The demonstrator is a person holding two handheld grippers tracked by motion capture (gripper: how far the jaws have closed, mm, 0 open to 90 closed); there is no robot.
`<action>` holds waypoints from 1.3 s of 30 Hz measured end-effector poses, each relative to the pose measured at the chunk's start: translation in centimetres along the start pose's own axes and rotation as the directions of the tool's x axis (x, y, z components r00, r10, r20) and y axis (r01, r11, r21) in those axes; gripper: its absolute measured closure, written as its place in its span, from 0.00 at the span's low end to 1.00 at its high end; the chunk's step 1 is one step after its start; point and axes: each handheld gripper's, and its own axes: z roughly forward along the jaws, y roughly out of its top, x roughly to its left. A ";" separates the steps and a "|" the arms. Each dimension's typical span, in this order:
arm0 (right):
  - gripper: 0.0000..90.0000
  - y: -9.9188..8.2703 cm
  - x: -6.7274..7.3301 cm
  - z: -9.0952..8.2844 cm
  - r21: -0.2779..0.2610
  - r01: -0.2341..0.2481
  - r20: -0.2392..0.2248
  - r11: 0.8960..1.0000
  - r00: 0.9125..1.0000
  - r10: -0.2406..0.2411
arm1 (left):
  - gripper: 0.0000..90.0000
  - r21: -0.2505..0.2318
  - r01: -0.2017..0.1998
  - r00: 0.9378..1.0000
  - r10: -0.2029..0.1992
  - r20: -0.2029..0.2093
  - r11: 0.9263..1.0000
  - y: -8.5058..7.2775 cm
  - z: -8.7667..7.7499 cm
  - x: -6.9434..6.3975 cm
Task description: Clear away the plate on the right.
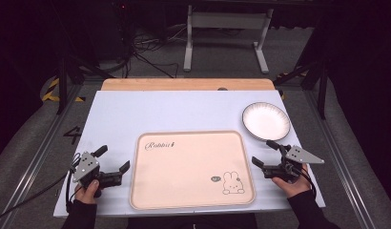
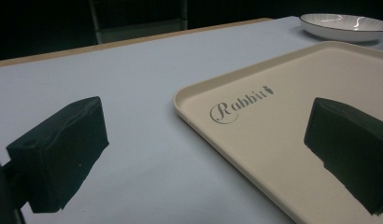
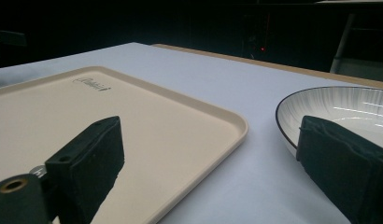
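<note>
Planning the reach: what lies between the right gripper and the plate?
Nothing: in the high view, bare white tabletop separates the right gripper from the plate.

Bright, even light on the table (image 1: 117, 114), darkness swallowing the room beyond. Soft shadows. Glare streaks glint on the plate (image 3: 348, 105). Close jaws blur slightly.

Black long sleeves (image 1: 80, 214) are worn. Black two-jaw grippers (image 1: 112, 161) (image 1: 265, 152) are topped by grey three-cornered plates (image 1: 86, 166); black cables are trailed.
</note>
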 end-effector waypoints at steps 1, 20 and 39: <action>0.09 0.0 0.0 0.0 0.000 0.000 0.000 1.000 1.000 0.000 | 0.00 0.000 -0.004 1.000 0.004 0.001 1.000 0.0 0.0 0.0; 0.09 0.0 0.1 0.0 0.005 0.009 -0.007 1.000 1.000 -0.009 | 0.00 0.002 -0.009 1.000 0.009 0.005 1.000 0.0 0.0 0.0; 0.16 0.1 -0.1 0.0 0.002 -0.008 -0.011 1.000 1.000 0.008 | 0.00 0.004 -0.012 1.000 0.012 0.005 1.000 0.0 0.0 0.0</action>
